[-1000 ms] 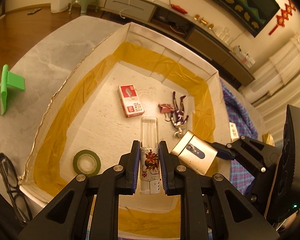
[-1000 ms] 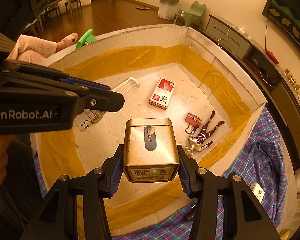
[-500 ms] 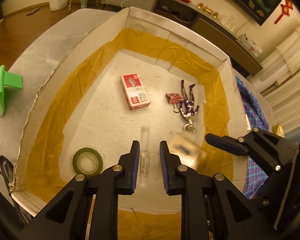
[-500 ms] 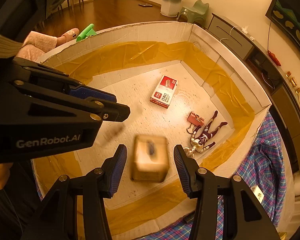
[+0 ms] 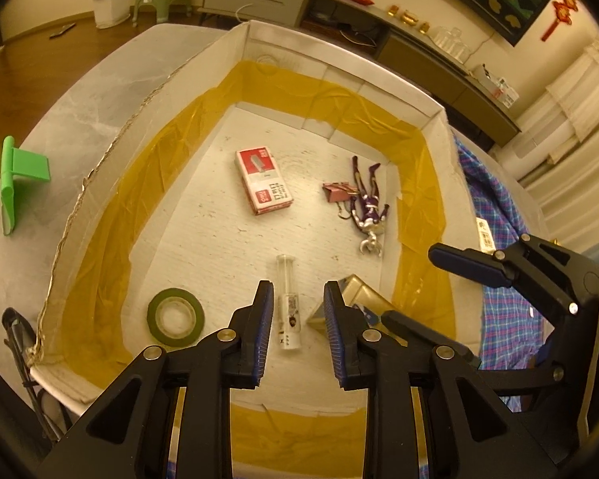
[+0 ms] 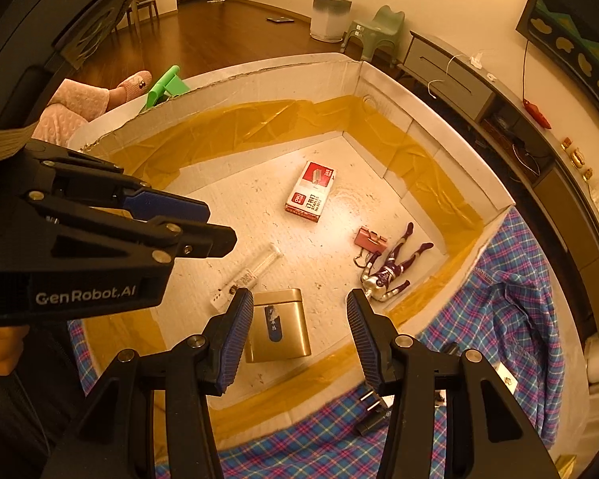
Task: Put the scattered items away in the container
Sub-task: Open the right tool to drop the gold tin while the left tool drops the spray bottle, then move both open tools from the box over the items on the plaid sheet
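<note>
In the left wrist view a clear plastic tube [image 5: 288,303] lies flat on the floor of the cardboard box [image 5: 139,115], its long axis running 12 to 6 o'clock, the empty clear end toward 12 and the printed end toward 6. The left tool [image 5: 295,335] hangs above it with jaws that have just been opening; the tube lies below the gap, untouched. Just beside it at 3 o'clock a gold tin [image 6: 277,329] lies on its side, and the right tool [image 6: 299,339] stands wide apart above it, holding nothing. Further in lie a red staple box [image 5: 264,181], a binder clip [image 5: 336,191], a purple toy figure [image 5: 369,209] and a roll of green tape [image 5: 175,316]. The box sits on a grey marble bench [image 5: 100,80], plaid cloth [image 6: 511,319] at its right. Beyond are wood flooring, a low cabinet and a green stool.
</note>
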{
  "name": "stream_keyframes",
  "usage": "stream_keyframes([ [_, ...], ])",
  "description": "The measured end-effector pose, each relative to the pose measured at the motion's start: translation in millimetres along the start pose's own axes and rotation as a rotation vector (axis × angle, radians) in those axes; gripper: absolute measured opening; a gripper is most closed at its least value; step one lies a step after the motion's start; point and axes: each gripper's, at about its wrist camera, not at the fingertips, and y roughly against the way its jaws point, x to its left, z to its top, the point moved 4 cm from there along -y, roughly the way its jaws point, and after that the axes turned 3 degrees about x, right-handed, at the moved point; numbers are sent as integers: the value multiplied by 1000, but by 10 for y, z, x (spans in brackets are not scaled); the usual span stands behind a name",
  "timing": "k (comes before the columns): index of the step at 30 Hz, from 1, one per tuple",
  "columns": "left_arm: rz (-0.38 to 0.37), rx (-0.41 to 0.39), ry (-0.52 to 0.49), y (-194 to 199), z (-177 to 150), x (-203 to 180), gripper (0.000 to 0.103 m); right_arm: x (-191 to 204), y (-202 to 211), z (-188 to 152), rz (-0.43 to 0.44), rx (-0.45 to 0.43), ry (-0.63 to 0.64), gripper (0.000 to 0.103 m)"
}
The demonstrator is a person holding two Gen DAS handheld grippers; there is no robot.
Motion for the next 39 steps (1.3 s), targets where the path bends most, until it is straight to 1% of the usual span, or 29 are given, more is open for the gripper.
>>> stream_keyframes([
  [5,2,-10,-24,79,-56,-87,27,23,41,-63,-4,0,1,51],
  [19,5,-22,-48,273,-234,-228,27,54,303,-185,7,-41,-23,51],
  [25,8,-25,-62,354,-301,-302,27,33,416,-260,36,-73,-55,51],
  [39,19,-28,-100,489,-450,-533,27,-101,618,-536,139,-145,-161,51],
])
